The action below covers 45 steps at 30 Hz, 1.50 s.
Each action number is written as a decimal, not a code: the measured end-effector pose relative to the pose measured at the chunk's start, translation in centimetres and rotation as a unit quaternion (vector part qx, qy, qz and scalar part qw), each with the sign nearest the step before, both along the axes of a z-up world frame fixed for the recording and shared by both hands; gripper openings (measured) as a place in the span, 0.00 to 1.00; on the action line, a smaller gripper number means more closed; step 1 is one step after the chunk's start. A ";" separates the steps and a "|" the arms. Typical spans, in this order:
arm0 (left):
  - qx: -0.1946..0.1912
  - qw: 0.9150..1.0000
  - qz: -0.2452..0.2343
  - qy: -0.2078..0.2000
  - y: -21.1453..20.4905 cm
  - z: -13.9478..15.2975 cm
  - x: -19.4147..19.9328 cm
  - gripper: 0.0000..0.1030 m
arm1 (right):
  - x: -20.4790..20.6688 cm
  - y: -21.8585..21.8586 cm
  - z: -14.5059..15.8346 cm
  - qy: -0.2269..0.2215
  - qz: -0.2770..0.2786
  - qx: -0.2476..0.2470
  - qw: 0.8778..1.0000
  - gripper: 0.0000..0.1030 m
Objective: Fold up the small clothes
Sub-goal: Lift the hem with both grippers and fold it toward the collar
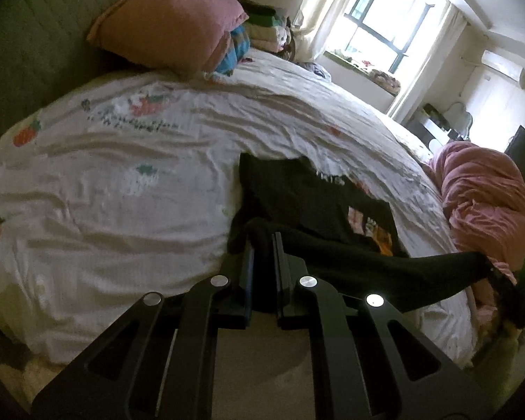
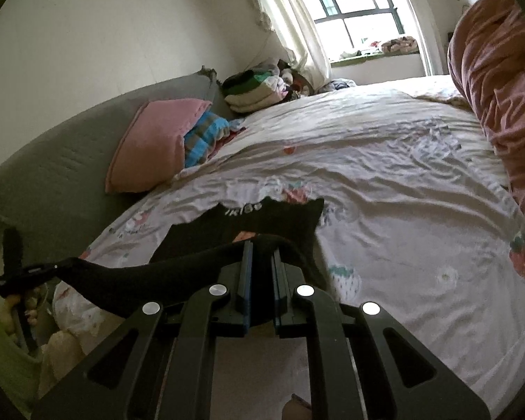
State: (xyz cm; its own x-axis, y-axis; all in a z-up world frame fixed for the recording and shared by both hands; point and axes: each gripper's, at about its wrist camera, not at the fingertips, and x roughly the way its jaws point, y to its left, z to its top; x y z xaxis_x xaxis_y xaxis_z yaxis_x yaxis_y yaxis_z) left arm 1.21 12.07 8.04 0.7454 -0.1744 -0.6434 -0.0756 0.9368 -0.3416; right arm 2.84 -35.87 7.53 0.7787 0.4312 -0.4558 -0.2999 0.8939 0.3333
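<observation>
Black shirt (image 1: 308,196) edge (taut) between jaws

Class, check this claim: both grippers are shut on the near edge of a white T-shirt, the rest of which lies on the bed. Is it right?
The colour is wrong. The T-shirt is black, not white. Both wrist views show this; the left gripper and right gripper do clamp its near edge above the bed.
</observation>
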 end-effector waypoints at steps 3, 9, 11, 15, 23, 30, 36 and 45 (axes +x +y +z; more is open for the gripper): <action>0.001 1.000 0.003 -0.001 -0.1 0.5 1.2 0.03 | 1.1 0.3 0.5 -0.009 -0.006 -0.009 1.000 0.08; 0.008 1.000 0.010 -0.005 -0.2 1.6 4.0 0.03 | 3.9 0.5 1.1 -0.006 -0.015 -0.008 1.000 0.08; 0.017 1.000 0.012 -0.006 -0.3 1.9 5.1 0.03 | 4.9 0.7 1.4 -0.007 -0.019 -0.010 1.000 0.08; 0.027 0.999 0.018 -0.007 -0.2 2.4 7.4 0.03 | 6.5 1.1 1.7 -0.008 -0.025 -0.012 1.000 0.08; 0.047 0.999 0.025 0.004 -0.3 2.5 11.7 0.03 | 10.2 1.7 1.3 0.005 -0.047 -0.025 0.999 0.08; 0.048 0.998 0.028 0.007 -0.7 2.3 14.8 0.03 | 13.4 1.9 -0.2 0.023 -0.078 -0.039 0.996 0.08; 0.060 0.998 0.032 0.018 -0.9 0.9 16.9 0.03 | 15.3 2.6 -1.8 0.031 -0.092 -0.061 0.993 0.08; 0.054 0.997 0.035 0.035 -0.7 -1.9 19.5 0.03 | 17.9 3.2 -4.0 0.048 -0.104 -0.082 0.990 0.08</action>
